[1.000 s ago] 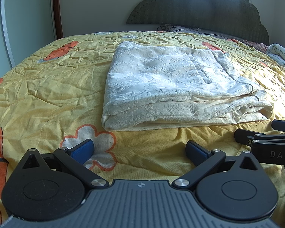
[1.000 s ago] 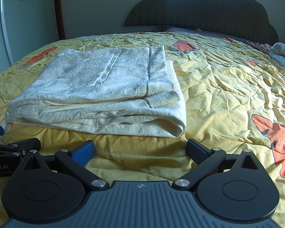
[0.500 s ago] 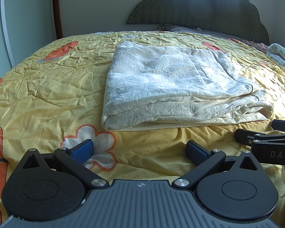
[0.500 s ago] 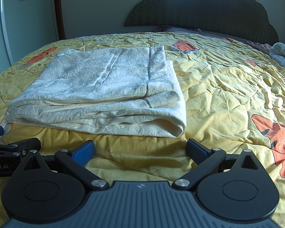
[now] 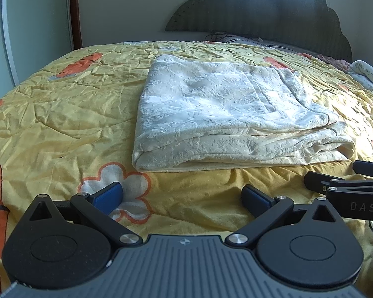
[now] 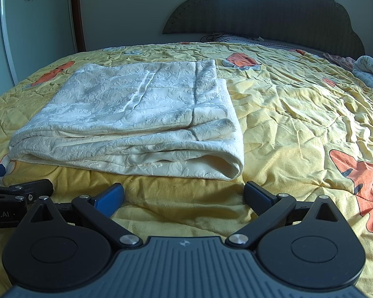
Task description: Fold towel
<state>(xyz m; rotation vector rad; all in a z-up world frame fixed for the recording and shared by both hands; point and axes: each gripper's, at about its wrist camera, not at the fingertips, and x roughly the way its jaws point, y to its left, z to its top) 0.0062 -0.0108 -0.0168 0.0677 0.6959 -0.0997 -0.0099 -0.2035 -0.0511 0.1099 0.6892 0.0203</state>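
Two grippers sitting side by side at the near edge of the bed, neither holding anything. Starting on the left: a sliding door [image 5: 34,32] with little flower decals, then the yellow bedspread [image 5: 62,129] with orange cartoon prints and a white flower right under the left gripper [image 5: 182,196]. Its jaws are spread wide with the blue pads [image 5: 109,195] apart, just bare bedspread between them. Straight ahead of it, a bit right of center, is the towel [image 5: 226,114], cream with an embossed pattern, lying flat on the bedspread already folded into a thick multi-layer rectangle, the stacked layers facing the grippers. The right gripper [image 6: 184,196] is also wide open and empty, parked just short of the towel's near right corner [image 6: 232,166]. No containers anywhere, so nothing to report there. Further right it's more wrinkled bedspread, the dark scalloped headboard [image 6: 273,15] at the back, and some bundled light fabric [image 6: 370,74] at the far right edge.
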